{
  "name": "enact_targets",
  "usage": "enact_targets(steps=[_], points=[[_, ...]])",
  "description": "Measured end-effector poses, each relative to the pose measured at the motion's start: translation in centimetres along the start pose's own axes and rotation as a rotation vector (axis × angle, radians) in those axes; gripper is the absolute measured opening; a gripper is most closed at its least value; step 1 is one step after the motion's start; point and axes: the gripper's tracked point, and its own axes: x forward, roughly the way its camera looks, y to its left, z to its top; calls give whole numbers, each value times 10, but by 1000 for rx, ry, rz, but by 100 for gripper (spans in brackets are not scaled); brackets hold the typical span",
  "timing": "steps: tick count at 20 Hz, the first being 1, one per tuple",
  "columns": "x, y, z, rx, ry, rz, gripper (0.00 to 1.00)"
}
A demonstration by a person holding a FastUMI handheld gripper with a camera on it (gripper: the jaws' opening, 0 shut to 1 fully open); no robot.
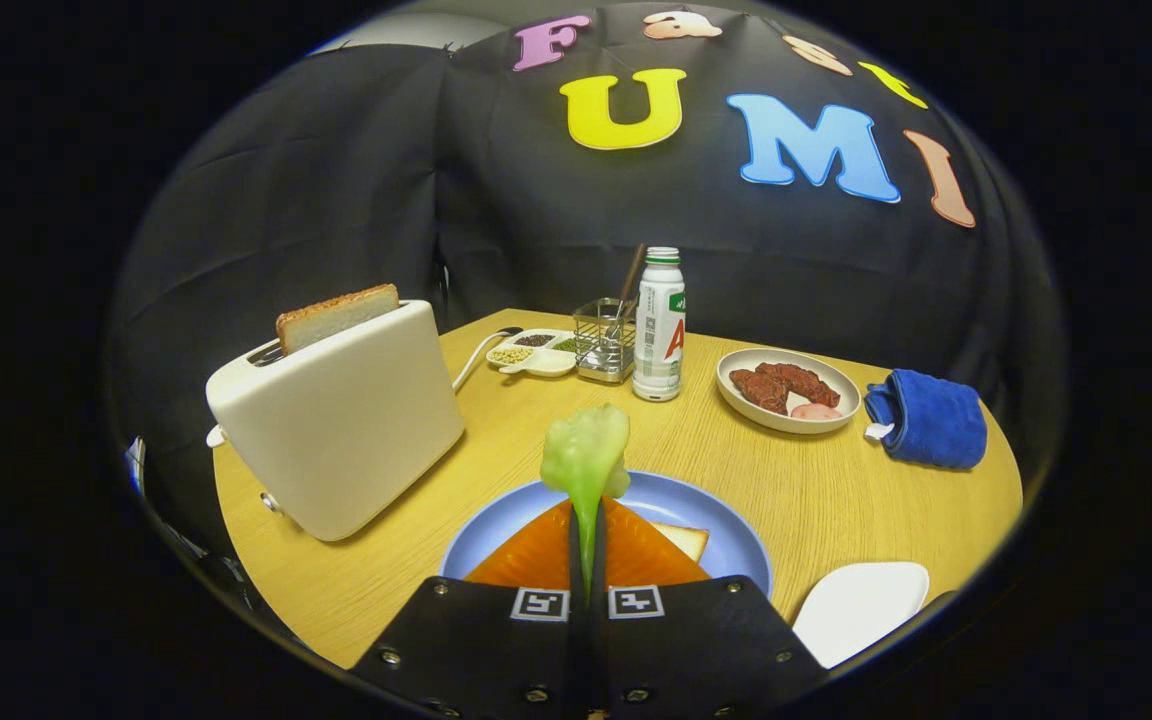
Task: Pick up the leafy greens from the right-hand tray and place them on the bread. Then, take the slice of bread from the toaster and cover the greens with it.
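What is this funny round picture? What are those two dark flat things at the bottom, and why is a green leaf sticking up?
The camera rides on a hand-held gripper and looks forward along it. The dark parts are its jaws, pinched shut on the leafy greens. Beneath sits a blue plate with bread under something orange. Beside it, a toaster holds a bread slice. Farther back on the wooden table stand a bottle, a dish of meat and a blue cloth.

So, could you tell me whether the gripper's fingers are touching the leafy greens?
Touching: in the gripper view both fingers are pressed together on the stem of the leafy greens.
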Motion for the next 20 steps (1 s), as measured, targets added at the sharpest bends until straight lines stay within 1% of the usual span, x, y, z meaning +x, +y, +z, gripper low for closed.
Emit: enact_targets(steps=[4,7,8,10,12,13,15,17,18,20], points=[[1,-2,-3,-8,11,-16,1],[2,-2,-6,14,27,-11,9],[2,-4,-6,16,30,-15,15],[0,-7,-7,13,33,-28,17],[-1,-8,-9,11,37,-26,23],[-2,-8,-10,8,41,-28,30],[-3,-11,-10,-2,40,-41,76],[-3,-9,-8,-5,28,-36,80],[-4,-8,-6,-7,24,-36,85],[-4,-7,-5,-9,17,-36,85]])
